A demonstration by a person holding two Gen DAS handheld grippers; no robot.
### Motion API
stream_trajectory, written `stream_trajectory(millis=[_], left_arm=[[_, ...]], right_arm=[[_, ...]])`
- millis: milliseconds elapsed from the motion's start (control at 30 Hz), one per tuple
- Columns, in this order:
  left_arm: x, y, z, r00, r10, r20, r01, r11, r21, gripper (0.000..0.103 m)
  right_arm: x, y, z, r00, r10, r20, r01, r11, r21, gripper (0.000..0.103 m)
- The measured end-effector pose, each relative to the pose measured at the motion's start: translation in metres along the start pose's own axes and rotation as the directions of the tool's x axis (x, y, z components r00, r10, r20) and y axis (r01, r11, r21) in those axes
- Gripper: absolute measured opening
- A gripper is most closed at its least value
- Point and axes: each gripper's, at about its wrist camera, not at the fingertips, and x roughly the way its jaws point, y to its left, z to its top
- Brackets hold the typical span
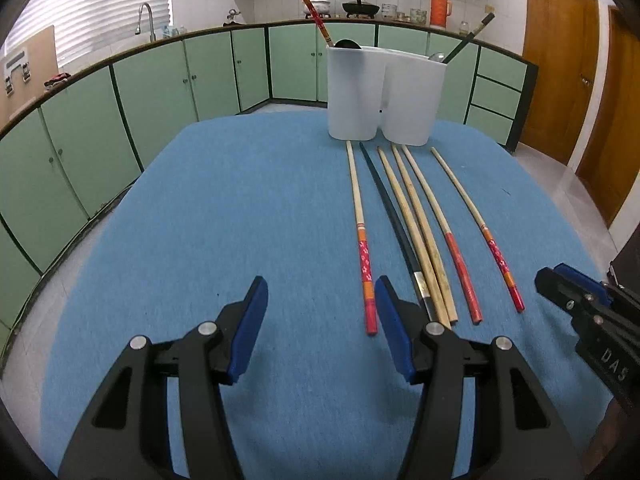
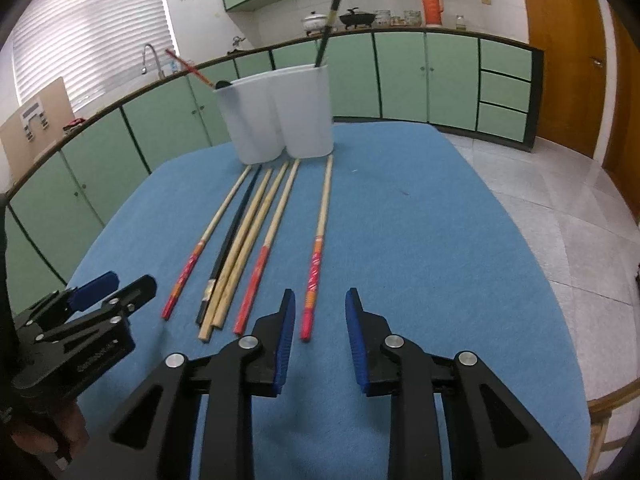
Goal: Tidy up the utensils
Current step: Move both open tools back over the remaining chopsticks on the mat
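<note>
Several chopsticks lie side by side on the blue tablecloth (image 1: 240, 200): a red-patterned one (image 1: 362, 236), a black one (image 1: 394, 220), plain bamboo ones (image 1: 416, 224), a red-ended one (image 1: 444, 224) and another red-patterned one (image 1: 480, 228). Behind them stands a white two-compartment holder (image 1: 384, 96) with a red chopstick, a dark chopstick and spoons in it. My left gripper (image 1: 321, 286) hangs open, just left of the row. My right gripper (image 2: 320, 294) is open too; the rightmost patterned chopstick (image 2: 316, 264) lies on the cloth between its fingers, untouched.
Each gripper shows in the other's view: the right gripper (image 1: 560, 280) and the left gripper (image 2: 120, 284). Green cabinets (image 1: 160, 96) ring the room behind a counter with pots and an orange flask (image 1: 440, 8). Tiled floor (image 2: 560, 200) lies past the table's right edge.
</note>
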Motion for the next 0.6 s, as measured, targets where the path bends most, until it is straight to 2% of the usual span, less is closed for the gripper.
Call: stream_trajectory(millis=[133,233,333,600], left_arm=[[-0.001,-0.004,-0.004,1.0,-0.005,-0.01,0.005,1.0,0.004,0.054],[0.001,-0.005,-0.007,1.0,-0.009,-0.029,0.009,1.0,0.003,0.054],[0.001,-0.001,-0.008,0.999,-0.012,-0.038,0.011,1.0,-0.02,0.054],[0.005,-0.001,-0.008,0.998,-0.02,-0.055,0.018,0.999,-0.037,0.054]], right_arm=[[0.0,0.006,-0.006,1.0,0.007,-0.022,-0.007,1.0,-0.011,0.025],[0.003,0.007,-0.012,0.999,0.006,-0.044,-0.007,1.0,-0.016,0.02],[0.006,0.008,-0.018,0.998,0.001,-0.062,-0.002,1.0,-0.016,0.02],[0.01,0.01,-0.021,0.998,-0.008,-0.067,0.007,1.0,-0.017,0.017]])
